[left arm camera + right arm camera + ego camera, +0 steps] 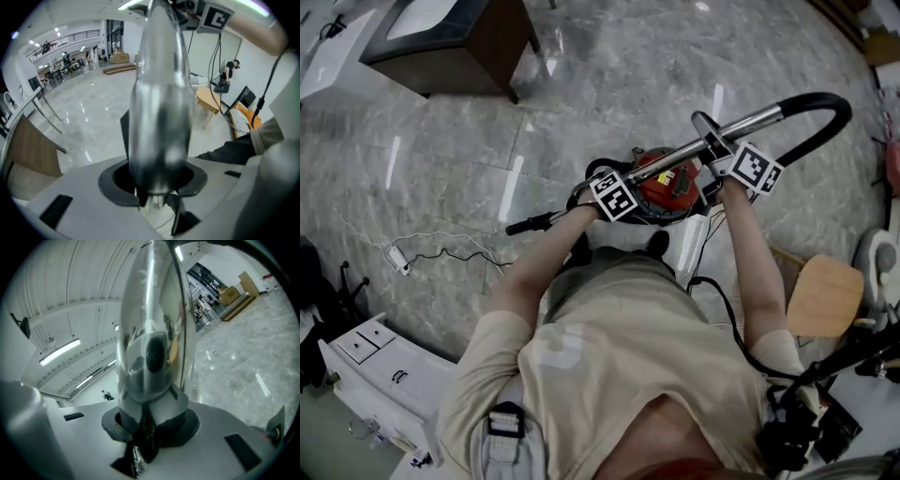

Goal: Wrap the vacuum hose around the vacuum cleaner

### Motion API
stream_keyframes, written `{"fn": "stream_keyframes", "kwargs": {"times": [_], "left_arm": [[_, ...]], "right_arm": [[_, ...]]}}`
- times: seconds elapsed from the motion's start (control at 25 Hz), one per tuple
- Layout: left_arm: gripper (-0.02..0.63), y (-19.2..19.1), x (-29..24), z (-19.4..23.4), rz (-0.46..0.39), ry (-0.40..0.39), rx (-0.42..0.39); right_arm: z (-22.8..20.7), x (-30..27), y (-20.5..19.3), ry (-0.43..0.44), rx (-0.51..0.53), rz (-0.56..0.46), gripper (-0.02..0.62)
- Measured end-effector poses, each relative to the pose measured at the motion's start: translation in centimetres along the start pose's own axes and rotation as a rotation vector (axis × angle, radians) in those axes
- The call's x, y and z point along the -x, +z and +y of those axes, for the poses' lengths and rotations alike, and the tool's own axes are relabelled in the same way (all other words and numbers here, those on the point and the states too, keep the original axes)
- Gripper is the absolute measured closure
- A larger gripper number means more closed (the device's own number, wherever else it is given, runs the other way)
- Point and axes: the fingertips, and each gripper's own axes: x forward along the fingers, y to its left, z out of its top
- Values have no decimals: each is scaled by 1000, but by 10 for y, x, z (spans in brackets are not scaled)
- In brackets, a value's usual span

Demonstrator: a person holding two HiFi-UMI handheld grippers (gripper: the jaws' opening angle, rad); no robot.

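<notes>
Left tool (630, 182) and right tool (718, 157) grip the tube (757, 119) (above the vacuum (671, 189)).

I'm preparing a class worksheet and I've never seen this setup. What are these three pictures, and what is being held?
A person, filmed from a head camera looking down, holds a claw in each hand: left claw, right claw. The other two pictures come from cameras riding on those claws. Both straddle the shiny metal tube above the red vacuum cleaner on the marble floor; the right grips it, the left's grip is unclear. The black hose curves off right, not yet wrapped.
</notes>
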Motion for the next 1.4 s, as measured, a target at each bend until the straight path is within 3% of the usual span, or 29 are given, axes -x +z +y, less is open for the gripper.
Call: {"fn": "stream_keyframes", "kwargs": {"times": [0.24,0.4,0.52,0.68,0.8,0.92,1.08,1.4], "left_arm": [[422,-47,38,50,-122,-36,135],[413,-72,55,66,-164,-107,265],[413,-91,80,85,-188,-58,333],[414,-106,126,104,-341,2,633],[414,-149,147,92,-329,66,767],[414,-187,161,81,-259,153,811],[414,-197,181,77,-292,224,861],[414,-228,206,106,-313,251,846]], "right_arm": [[17,-45,-15,-84,3,-21,509],[11,-53,-12,-110,-39,-56,508],[-11,-51,-1,-157,-42,-89,508],[-41,-60,9,-181,-25,-96,508],[-50,-78,13,-169,-9,-69,508],[-64,-97,13,-157,-5,-34,508],[-81,-114,10,-175,32,4,508],[-76,-135,-13,-261,153,51,508]]}}
